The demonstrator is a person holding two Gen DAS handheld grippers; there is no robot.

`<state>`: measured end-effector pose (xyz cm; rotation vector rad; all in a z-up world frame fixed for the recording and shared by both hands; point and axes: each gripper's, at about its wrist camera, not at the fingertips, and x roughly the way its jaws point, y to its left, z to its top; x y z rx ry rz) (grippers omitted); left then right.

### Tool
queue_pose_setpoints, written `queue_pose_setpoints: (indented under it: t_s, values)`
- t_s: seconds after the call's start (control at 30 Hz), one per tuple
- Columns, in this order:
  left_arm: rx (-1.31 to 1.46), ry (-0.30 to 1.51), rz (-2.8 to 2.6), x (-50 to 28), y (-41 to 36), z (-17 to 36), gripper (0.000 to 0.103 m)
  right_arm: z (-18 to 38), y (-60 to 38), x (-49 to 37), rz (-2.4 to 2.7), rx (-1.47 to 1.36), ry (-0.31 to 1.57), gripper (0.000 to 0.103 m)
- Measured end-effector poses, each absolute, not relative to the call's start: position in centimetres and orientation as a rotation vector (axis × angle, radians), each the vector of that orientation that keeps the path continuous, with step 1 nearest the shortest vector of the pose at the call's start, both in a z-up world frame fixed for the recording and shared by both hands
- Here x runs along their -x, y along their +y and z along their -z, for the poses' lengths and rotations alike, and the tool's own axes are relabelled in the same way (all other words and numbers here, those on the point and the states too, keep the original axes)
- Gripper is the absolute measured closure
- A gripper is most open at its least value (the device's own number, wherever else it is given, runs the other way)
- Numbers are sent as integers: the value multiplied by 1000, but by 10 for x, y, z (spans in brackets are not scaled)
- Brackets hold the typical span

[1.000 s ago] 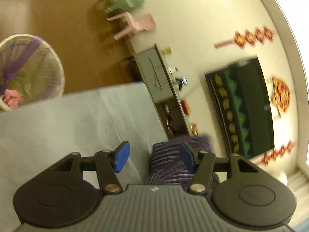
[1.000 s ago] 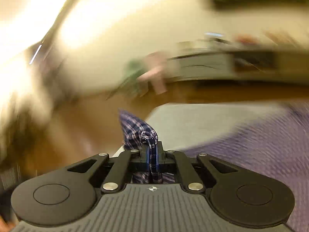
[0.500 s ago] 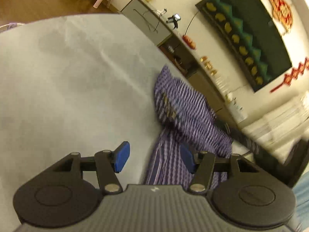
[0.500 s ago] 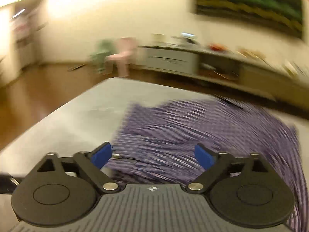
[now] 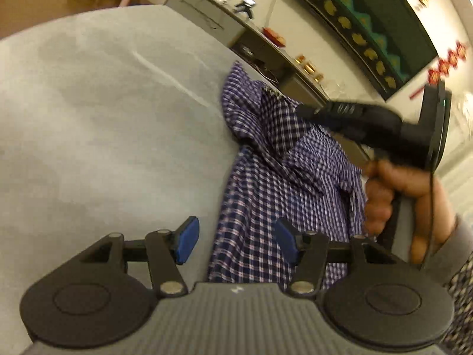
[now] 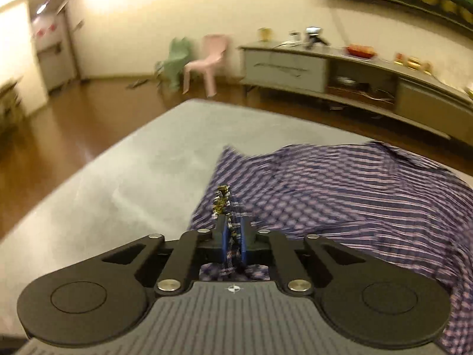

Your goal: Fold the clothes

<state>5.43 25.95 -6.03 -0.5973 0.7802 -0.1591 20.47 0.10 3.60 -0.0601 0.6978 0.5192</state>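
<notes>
A purple and white checked shirt [image 5: 280,177] lies crumpled on the grey table [image 5: 103,118]; it also shows in the right wrist view [image 6: 340,183]. My left gripper [image 5: 233,239] is open and empty, just above the shirt's near edge. My right gripper [image 6: 233,236] is shut on a bunched fold of the shirt, which has a small gold trim sticking up beyond the pads. In the left wrist view the right gripper [image 5: 304,111] reaches in from the right, held by a hand, at the shirt's far part.
The grey table [image 6: 133,177] spreads left and ahead of the shirt. Beyond its far edge stand a low grey sideboard [image 6: 325,68], a pink chair [image 6: 207,59] and a green chair [image 6: 177,59] on a wooden floor.
My right gripper was open over the shirt half a second ago and has shut on a fold. My left gripper stays open and has come nearer the shirt's edge.
</notes>
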Motion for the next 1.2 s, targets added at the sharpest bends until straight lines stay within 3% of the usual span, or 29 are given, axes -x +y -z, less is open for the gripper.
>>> queue_pose_setpoints:
  t_s: [0.2, 0.23, 0.27, 0.33, 0.37, 0.47, 0.5, 0.6, 0.77, 1.0, 1.07, 1.13, 1.2]
  values:
    - [545, 770, 111, -31, 252, 66, 47, -21, -2, -206, -415, 155, 697, 95]
    - [546, 763, 110, -26, 250, 67, 47, -17, 6, -206, -421, 191, 690, 90]
    - [551, 757, 111, -21, 249, 67, 47, -14, 14, -200, -448, 224, 679, 82]
    - [564, 748, 116, -13, 248, 69, 47, -9, 32, -188, -503, 291, 657, 23]
    - [563, 747, 119, -11, 247, 69, 47, -7, 41, -181, -531, 324, 646, 15]
    - [552, 747, 129, -11, 244, 68, 47, 2, 68, -165, -609, 422, 616, 13]
    - [553, 748, 130, -11, 244, 68, 47, 11, 74, -168, -610, 450, 640, 16]
    - [571, 747, 131, -9, 249, 68, 47, 22, 72, -184, -527, 466, 657, 42]
    - [621, 758, 156, -11, 246, 66, 47, 11, 52, -192, -449, 415, 623, 42]
    - [590, 751, 181, -7, 237, 61, 47, 45, 101, -186, -418, 685, 550, 44]
    - [591, 758, 169, -6, 237, 62, 47, 56, 116, -188, -430, 759, 551, 57]
    - [582, 766, 169, -6, 236, 64, 47, 58, 118, -194, -444, 768, 585, 89]
    - [566, 772, 172, -5, 233, 64, 47, 45, 106, -200, -445, 699, 604, 98]
